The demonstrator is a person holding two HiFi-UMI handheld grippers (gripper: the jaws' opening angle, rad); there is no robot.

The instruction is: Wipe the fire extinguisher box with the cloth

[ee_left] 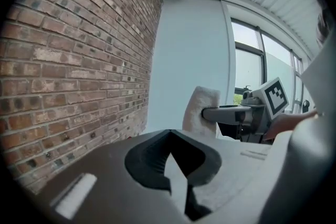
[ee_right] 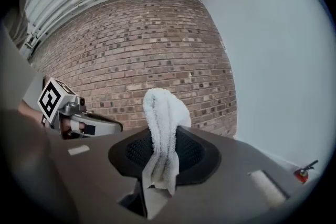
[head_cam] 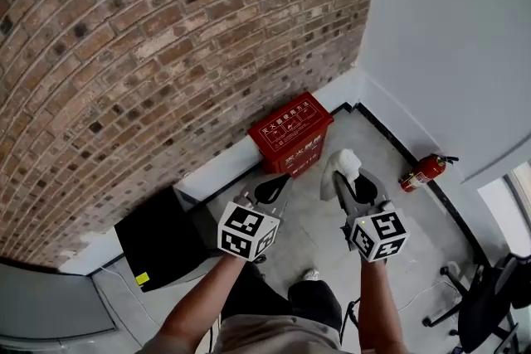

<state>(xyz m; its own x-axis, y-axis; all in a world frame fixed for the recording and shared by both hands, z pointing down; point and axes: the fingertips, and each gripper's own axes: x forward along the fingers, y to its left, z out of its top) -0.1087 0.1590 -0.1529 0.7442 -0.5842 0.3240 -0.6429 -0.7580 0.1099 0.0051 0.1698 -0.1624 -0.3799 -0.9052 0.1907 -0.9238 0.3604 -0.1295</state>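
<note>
Two grippers, right gripper (head_cam: 348,178) pinching white cloth (head_cam: 342,162), left gripper (head_cam: 272,188) jaws pressed together, empty, red fire extinguisher box (head_cam: 290,133) against brick wall (head_cam: 149,54)

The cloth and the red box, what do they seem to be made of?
The cloth looks like white terry fabric, matte: fuzzy pile, limp folds. The box is likely painted sheet metal or hard plastic, smooth red: flat crisp panels with white print, too distant to settle.

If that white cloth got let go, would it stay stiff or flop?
Probably flop. The cloth curls and folds where the right gripper pinches it, so it looks soft. Its fluffy pile suggests it is light and unlikely to slip.
</note>
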